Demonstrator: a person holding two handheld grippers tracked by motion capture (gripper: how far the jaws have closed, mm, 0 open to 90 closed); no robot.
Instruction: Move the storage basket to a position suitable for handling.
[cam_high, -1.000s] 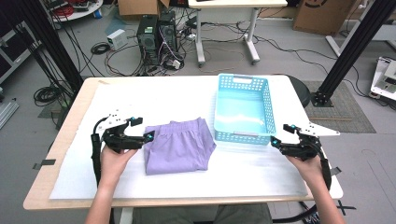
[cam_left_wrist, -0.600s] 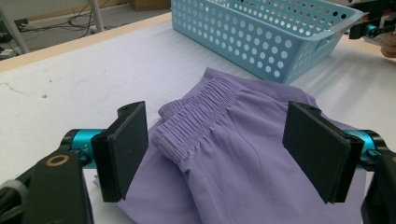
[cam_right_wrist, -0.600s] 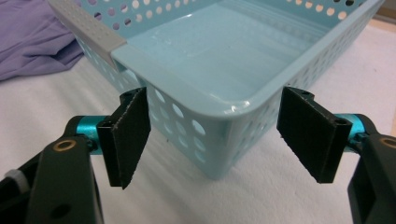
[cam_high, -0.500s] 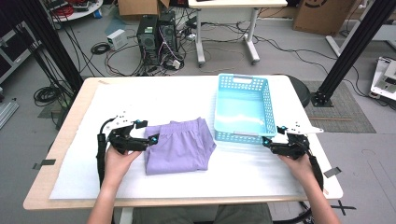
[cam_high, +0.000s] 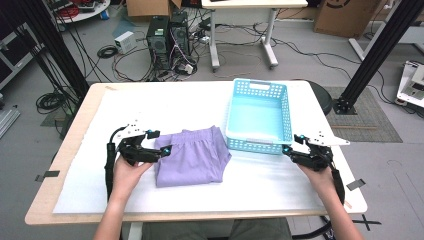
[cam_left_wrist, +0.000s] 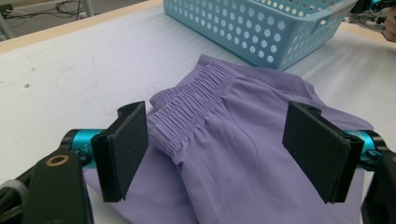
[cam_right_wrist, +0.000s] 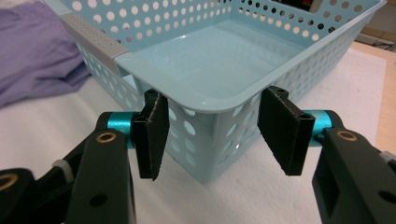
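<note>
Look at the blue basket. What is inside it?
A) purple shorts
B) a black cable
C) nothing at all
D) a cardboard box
C: the blue basket shows a bare floor in the high view and the right gripper view, while the purple shorts lie folded on the table beside it.

The purple shorts (cam_left_wrist: 243, 135) are soft matt cloth with a gathered waistband; the blue basket (cam_right_wrist: 219, 56) is glossy perforated plastic.
</note>
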